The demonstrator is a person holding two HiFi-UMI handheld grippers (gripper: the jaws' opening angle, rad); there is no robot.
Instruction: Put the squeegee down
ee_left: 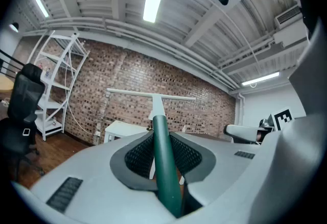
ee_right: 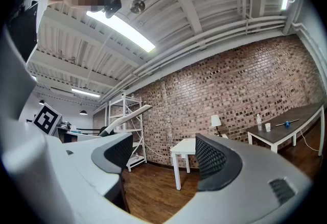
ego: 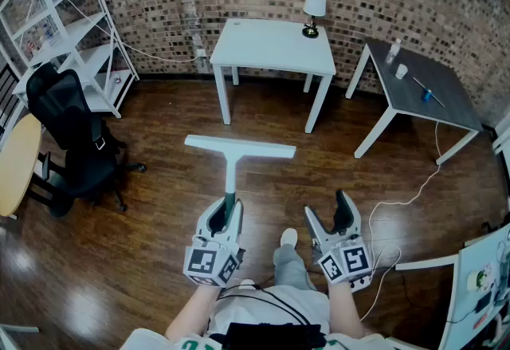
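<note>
Left claw [ego: 228, 205] clamped on squeegee [ego: 239, 149] handle, right claw [ego: 327, 210] spread apart and empty

Buried between the left tongs [ego: 227, 209], bottom centre of the head view: lower end of the squeegee [ego: 239, 147] handle. Cut by the left edge: round wooden bench [ego: 17, 161]. Cut by the lower right corner: white panel [ego: 486, 269], details too small to tell. Too small to identify, upper right: blue item [ego: 426, 93] on grey bench [ego: 450, 105].
</note>
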